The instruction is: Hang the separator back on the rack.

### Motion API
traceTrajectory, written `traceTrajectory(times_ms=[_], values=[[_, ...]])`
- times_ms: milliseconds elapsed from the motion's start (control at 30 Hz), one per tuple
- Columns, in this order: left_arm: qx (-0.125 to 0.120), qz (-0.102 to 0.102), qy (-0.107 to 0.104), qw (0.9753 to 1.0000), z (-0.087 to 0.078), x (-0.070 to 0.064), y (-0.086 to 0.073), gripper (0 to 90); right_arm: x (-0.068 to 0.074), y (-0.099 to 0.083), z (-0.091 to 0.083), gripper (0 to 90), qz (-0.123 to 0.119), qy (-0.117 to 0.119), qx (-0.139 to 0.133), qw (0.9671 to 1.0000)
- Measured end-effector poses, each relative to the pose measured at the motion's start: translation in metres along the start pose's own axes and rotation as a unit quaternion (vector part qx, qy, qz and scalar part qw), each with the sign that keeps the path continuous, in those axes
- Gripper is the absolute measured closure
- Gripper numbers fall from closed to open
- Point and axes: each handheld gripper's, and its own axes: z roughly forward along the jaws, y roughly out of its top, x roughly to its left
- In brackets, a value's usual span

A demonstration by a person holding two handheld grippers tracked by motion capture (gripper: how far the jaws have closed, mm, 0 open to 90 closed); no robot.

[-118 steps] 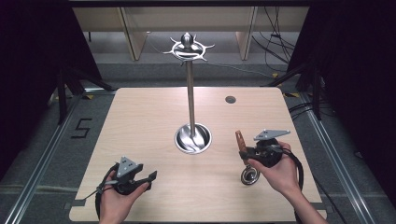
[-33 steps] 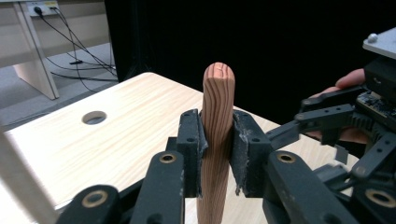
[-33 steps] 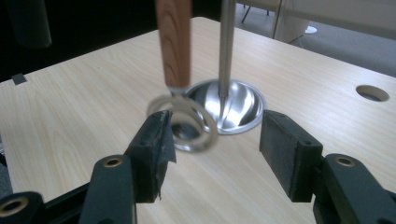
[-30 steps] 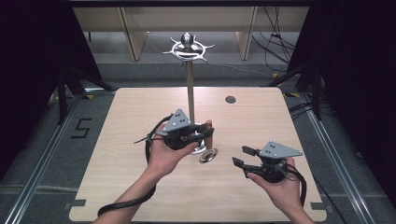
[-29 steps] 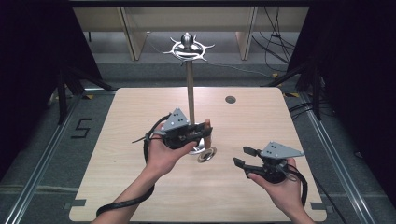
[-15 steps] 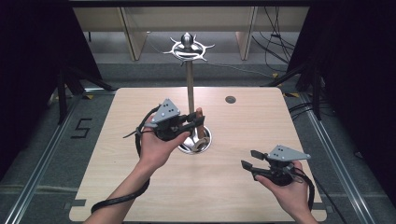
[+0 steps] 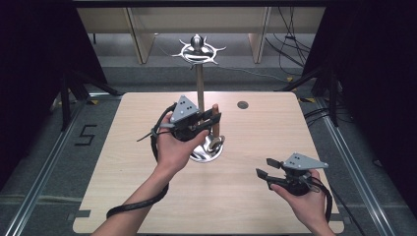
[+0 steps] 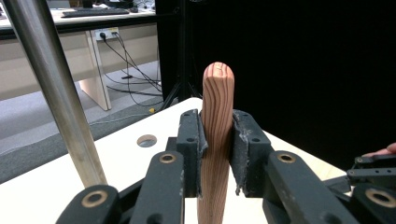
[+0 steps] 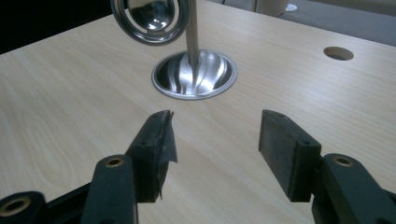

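Observation:
A utensil with a wooden handle (image 7: 215, 126) and a round shiny metal head (image 7: 212, 144) hangs upright beside the pole (image 7: 199, 86) of a metal stand. My left gripper (image 7: 210, 117) is shut on that handle (image 8: 217, 112), head downward, just above the stand's dished base (image 7: 205, 153). The stand's hook crown (image 7: 197, 50) is well above. In the left gripper view my left gripper (image 8: 217, 135) squeezes the handle from both sides. My right gripper (image 7: 263, 177) is open near the front right of the table. From my right gripper (image 9: 215, 135), the head (image 9: 149, 18) hangs over the base (image 9: 194, 74).
The light wooden table (image 7: 123, 162) has a small round hole (image 7: 242, 104) at the back right. Rails and cables run along the floor on both sides. The person's forearms enter from the front edge.
The utensil passed from the right gripper to the left one. Over the last second the left gripper lifted it up and back along the pole, while the right gripper drew away to the front right.

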Motion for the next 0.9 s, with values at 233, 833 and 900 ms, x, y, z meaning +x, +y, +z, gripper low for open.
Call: traceTrajectory(times_ms=[233,833,900], values=[[-0.003,0.001,0.005,1.0000,0.002,-0.001,0.005,74.2,0.001,-0.002,-0.002,45.2,-0.002,0.001,0.004,1.0000],[-0.014,0.024,0.035,0.9990,0.009,-0.002,0.021,74.2,-0.001,-0.006,-0.001,45.0,-0.002,0.003,0.011,0.9999],[-0.016,0.022,0.038,0.9989,0.011,-0.003,0.022,74.2,0.001,-0.006,-0.001,45.1,0.008,0.003,0.015,0.9999]])
